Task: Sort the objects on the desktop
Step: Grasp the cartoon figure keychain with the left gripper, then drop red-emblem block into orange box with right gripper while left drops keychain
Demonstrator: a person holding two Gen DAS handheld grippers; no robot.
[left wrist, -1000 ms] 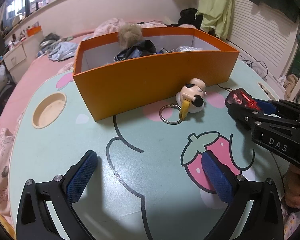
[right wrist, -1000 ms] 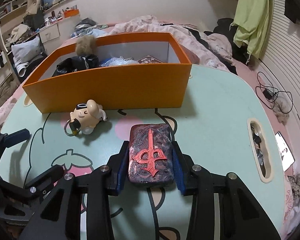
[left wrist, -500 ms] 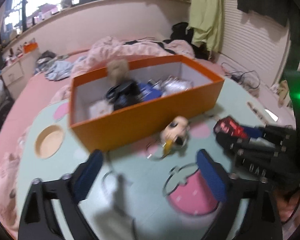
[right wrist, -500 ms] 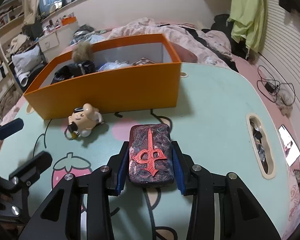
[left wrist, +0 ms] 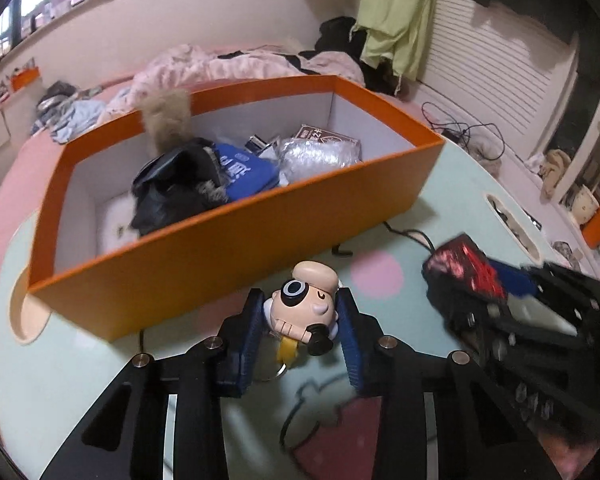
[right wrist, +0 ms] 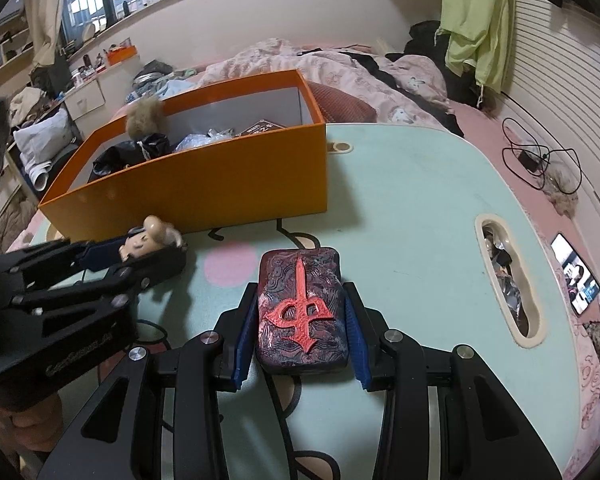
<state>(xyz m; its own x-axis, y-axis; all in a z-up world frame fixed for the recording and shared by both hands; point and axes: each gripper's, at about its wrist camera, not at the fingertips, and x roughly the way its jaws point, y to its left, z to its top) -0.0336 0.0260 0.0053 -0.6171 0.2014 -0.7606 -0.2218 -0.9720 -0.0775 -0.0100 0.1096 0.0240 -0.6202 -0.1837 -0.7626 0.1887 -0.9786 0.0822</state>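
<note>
The left gripper (left wrist: 300,334) has just been closing around the small round-headed cartoon figurine keychain (left wrist: 304,308), and its blue pads now sit against either side of the head, so it looks clamped on it. The figurine still seems to rest on the mint-green cartoon-printed desk (right wrist: 412,208), just in front of the long wall of the open orange cardboard box (left wrist: 236,240). The right gripper (right wrist: 300,338) is clamped on a dark rounded case with a raised red emblem (right wrist: 300,312), holding it near the desk, well short of the box. The box already holds a black bag, a blue pouch, a silvery packet and a tuft of fur. I'd say this is the pick-up step for the figurine. Next it needs lifting clear of the box wall, ring dangling, then releasing inside.
</note>
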